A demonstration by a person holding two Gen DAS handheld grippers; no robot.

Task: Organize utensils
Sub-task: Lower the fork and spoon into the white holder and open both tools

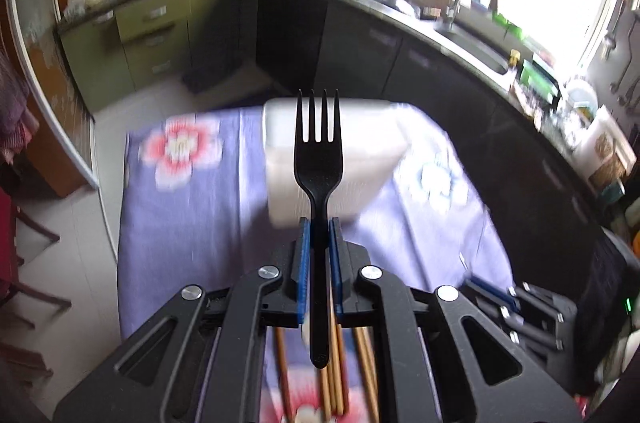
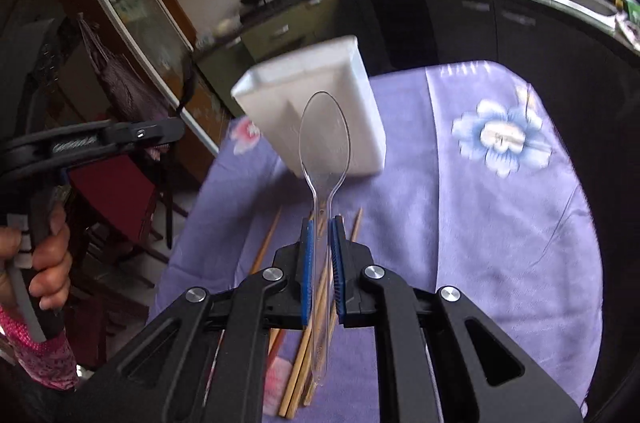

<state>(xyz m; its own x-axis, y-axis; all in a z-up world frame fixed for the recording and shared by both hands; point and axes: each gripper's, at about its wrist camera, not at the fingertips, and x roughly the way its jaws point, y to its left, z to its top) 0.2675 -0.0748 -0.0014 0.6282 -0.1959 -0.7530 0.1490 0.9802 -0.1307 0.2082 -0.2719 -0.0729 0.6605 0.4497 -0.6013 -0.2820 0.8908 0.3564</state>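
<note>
Left gripper (image 1: 319, 223) clamped on black fork (image 1: 319, 159), right gripper (image 2: 322, 223) clamped on clear spoon (image 2: 324, 143), white bin (image 2: 316, 103) near tablecloth's (image 2: 500, 243) far edge, contents unseen, chopsticks (image 2: 308, 355) loose at near edge.

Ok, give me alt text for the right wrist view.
The right tongs grip a clear plastic spoon by its handle, bowl pointing toward a white plastic container on a purple floral tablecloth. Wooden chopsticks lie below.
</note>
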